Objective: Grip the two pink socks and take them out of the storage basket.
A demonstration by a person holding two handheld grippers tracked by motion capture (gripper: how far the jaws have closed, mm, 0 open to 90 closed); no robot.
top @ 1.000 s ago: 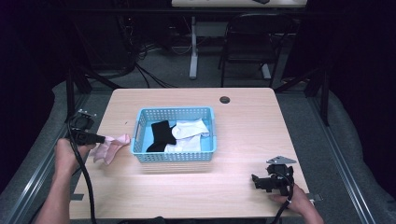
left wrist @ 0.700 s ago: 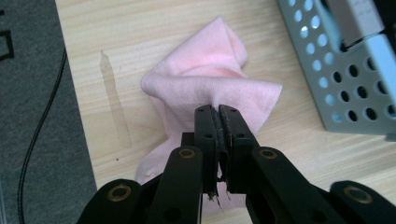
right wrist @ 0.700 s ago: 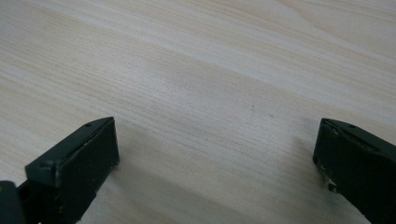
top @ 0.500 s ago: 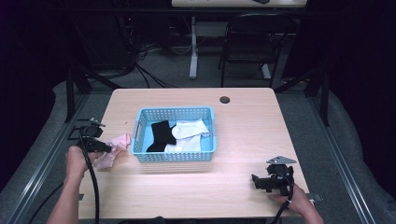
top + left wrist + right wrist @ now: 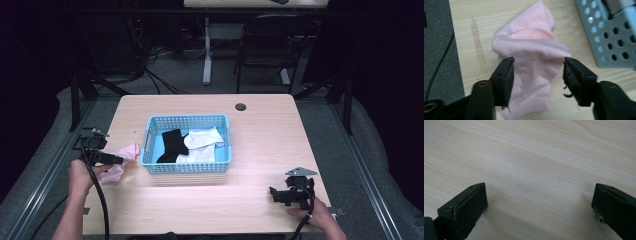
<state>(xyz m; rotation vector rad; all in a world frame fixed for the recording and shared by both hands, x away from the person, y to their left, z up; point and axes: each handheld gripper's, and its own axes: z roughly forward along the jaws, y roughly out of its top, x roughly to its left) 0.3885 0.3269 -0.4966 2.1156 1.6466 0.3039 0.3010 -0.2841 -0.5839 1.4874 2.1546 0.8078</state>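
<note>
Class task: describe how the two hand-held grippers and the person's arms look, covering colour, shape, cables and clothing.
Both are black. The left hand-held gripper has two blocky jaws with small screw holes and frayed pads; a thick black cable trails from it. The right hand-held gripper carries a grey three-cornered plate. Both forearms are bare, no sleeves.

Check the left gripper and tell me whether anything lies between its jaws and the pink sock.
Nothing visible does. The left gripper has just been opening, and its jaws stand apart directly over the pink sock, which lies on the table beside the blue basket.
</note>
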